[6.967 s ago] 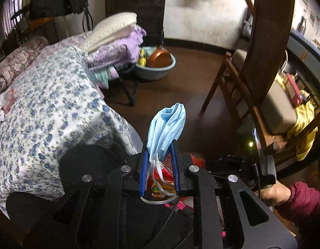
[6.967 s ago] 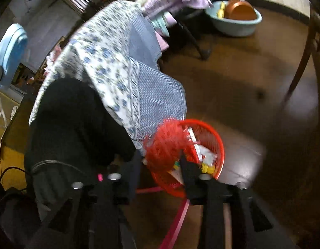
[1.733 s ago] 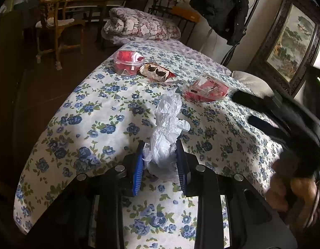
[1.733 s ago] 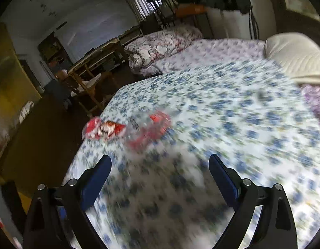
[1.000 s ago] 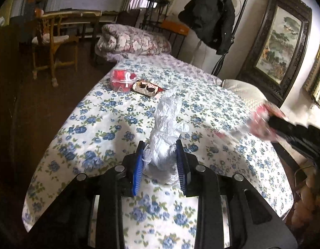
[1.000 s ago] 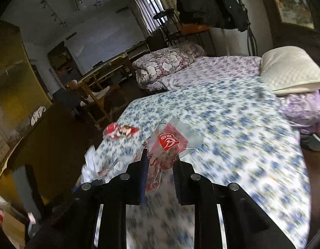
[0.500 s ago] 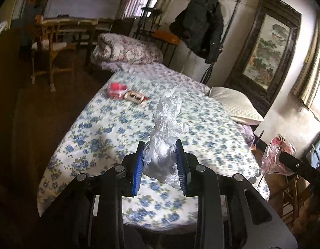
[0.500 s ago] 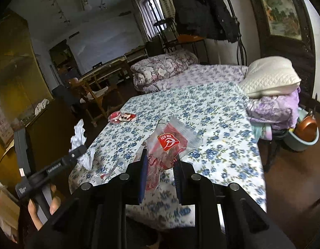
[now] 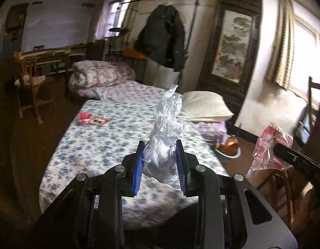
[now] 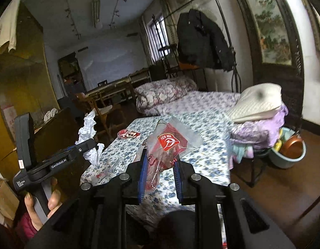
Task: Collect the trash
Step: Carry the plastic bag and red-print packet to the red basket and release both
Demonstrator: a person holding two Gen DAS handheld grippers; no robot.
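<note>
Currently the left gripper (image 9: 161, 161) is clamped on a crumpled white plastic bag (image 9: 165, 137), and the right gripper (image 10: 160, 169) is clamped on a clear red-printed wrapper (image 10: 170, 143), both held off the floral bed (image 9: 118, 137). Two pieces are thus collected but not yet binned; red wrappers (image 9: 91, 120) remain near the bed's far edge. Open floor lies to the right, bounded by a blue basin (image 10: 288, 155).

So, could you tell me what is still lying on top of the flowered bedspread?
On the flowered bedspread lie red snack wrappers and a cream pillow; the near edge is hidden behind the left gripper.
</note>
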